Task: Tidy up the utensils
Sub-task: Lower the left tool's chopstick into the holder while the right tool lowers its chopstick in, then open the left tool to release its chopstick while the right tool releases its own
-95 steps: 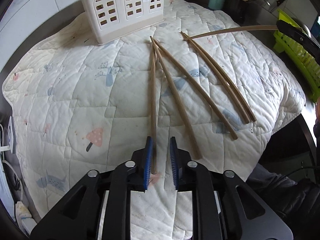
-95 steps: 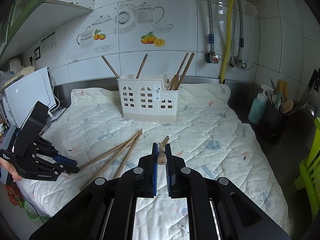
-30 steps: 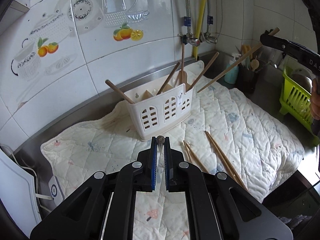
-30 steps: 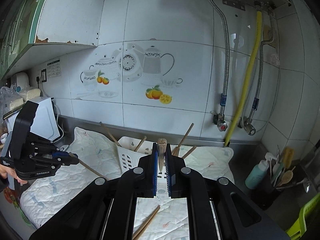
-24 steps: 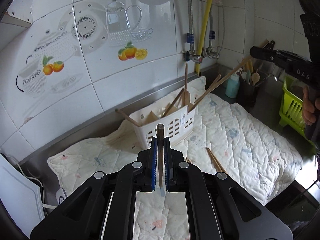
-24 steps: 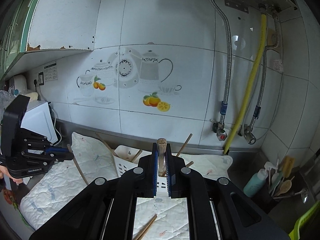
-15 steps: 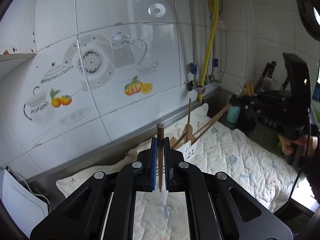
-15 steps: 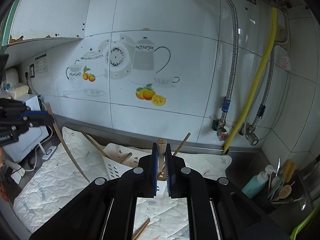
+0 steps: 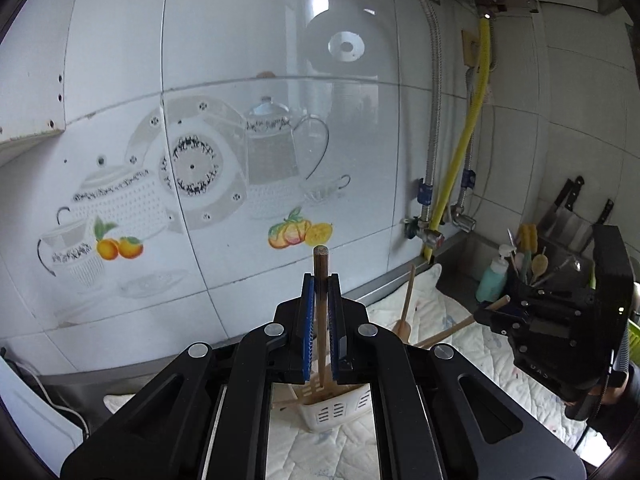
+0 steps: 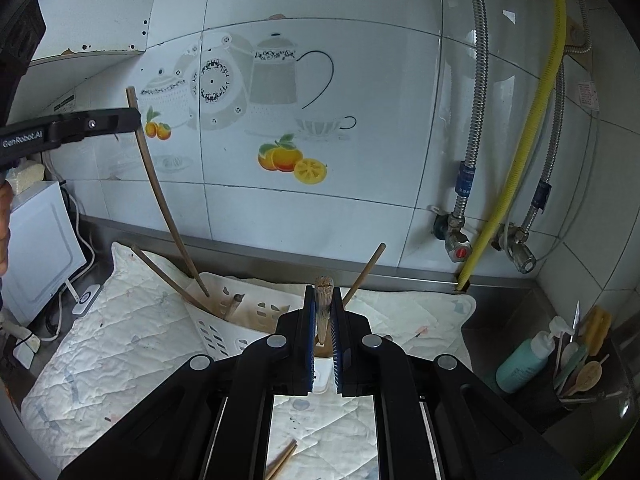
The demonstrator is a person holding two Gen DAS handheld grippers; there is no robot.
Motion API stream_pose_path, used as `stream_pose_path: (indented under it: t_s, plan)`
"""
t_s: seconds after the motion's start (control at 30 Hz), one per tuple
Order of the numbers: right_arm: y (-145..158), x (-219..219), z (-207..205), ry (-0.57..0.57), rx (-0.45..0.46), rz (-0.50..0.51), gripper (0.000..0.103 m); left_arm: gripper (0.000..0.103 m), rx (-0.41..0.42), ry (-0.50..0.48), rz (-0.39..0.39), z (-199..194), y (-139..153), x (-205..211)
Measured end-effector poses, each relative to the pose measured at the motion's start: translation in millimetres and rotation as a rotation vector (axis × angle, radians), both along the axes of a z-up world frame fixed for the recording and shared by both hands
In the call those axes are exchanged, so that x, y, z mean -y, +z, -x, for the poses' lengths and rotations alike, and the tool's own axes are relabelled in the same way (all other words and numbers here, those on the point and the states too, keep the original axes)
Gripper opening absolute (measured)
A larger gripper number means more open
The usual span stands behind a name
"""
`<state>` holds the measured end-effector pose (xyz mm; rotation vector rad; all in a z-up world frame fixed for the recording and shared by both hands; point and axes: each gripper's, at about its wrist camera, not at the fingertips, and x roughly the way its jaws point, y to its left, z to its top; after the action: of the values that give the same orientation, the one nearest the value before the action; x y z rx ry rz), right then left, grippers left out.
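Both of your grippers have risen off the quilt (image 10: 120, 344) and now stand over the caddy (image 10: 224, 320), each clamped on one chopstick. Your left gripper (image 9: 320, 308) has swung its chopstick (image 9: 320, 280) from flat on the quilt to upright, tip inside the caddy's left end (seen from the right wrist). Your right gripper (image 10: 323, 316) pinches its chopstick (image 10: 323, 300) above the middle. Two loose chopsticks (image 10: 282, 460) wait on the quilt.

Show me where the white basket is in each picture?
Left wrist view: basket at bottom middle, mostly hidden behind the left gripper.
Right wrist view: basket at lower left of middle, behind the right gripper.
Shared landmark: yellow hose.
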<state>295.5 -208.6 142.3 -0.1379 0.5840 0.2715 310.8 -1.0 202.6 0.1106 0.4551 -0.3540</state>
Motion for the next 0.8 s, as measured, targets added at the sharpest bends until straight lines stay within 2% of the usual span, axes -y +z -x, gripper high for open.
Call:
stream_pose_path:
  t_s: [0.2, 0.27, 0.37, 0.5, 0.63, 0.7, 0.8]
  plan:
    - [-6.2, 0.4, -1.7, 0.003, -0.008, -0.009, 0.009, 0.006, -0.105, 0.004, -0.023, -20.7, -37.6, 1.5]
    - [-4.2, 1.6, 1.4, 0.002, 0.001, -0.019, 0.012, 0.006, -0.112, -0.001, -0.025, -20.8, -41.0, 0.9]
    - [1.0, 3.5, 8.7, -0.001, 0.016, -0.029, 0.014, 0.008, -0.079, -0.008, -0.029, -12.1, -35.2, 1.6]
    - [10.3, 7.4, 32.2, -0.004, 0.045, -0.055, 0.014, 0.008, -0.046, -0.025, -0.022, 10.7, -23.8, 2.0]
    - [13.9, 9.7, 68.6, 0.004, 0.072, -0.062, 0.015, 0.008, -0.038, -0.058, -0.053, 48.6, -25.8, 3.0]
    - [11.2, 10.8, 87.7, 0.004, 0.071, -0.07, 0.015, 0.008, -0.05, -0.068, -0.065, 67.5, -35.0, 2.0]
    - [3.1, 12.7, 116.0, 0.008, 0.061, -0.085, 0.015, 0.008, -0.113, -0.088, -0.08, 93.5, -60.7, 0.1]
